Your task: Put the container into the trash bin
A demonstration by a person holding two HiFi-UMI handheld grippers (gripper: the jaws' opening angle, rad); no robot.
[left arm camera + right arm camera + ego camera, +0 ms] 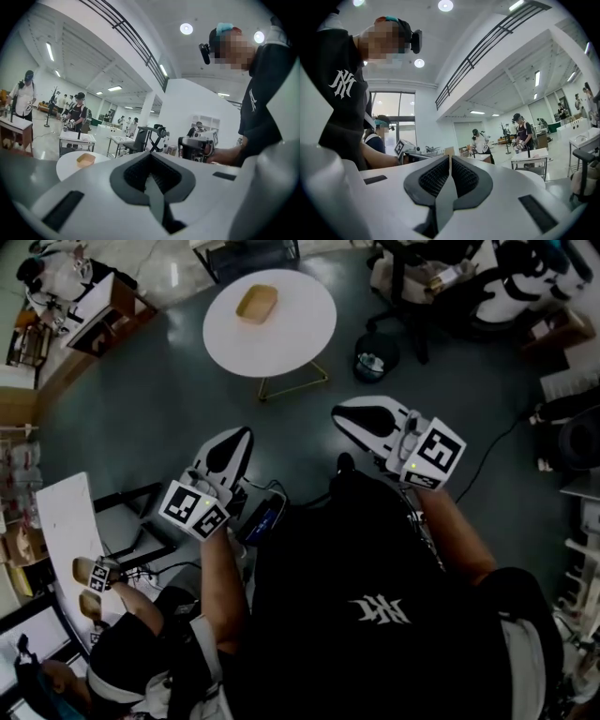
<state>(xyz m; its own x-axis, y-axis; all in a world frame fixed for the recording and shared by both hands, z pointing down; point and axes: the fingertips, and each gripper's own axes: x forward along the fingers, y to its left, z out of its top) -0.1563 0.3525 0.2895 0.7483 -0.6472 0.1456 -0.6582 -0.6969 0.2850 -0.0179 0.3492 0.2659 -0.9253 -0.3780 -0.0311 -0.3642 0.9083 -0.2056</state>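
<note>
While both are held close to the torso, left gripper (242, 437) and right gripper (342, 415) have their jaws pressed together, nothing between them. Farther out, the shallow tan container (257, 304) sits open side up near the middle of a round white table (309, 334), long axis slanting near-left to far-right. Right of the table, on the dark grey floor (141, 399), a dark round bin (373, 360) holds pale scraps. Beyond that: open hall, work tables (77, 137), other people (522, 129).
</note>
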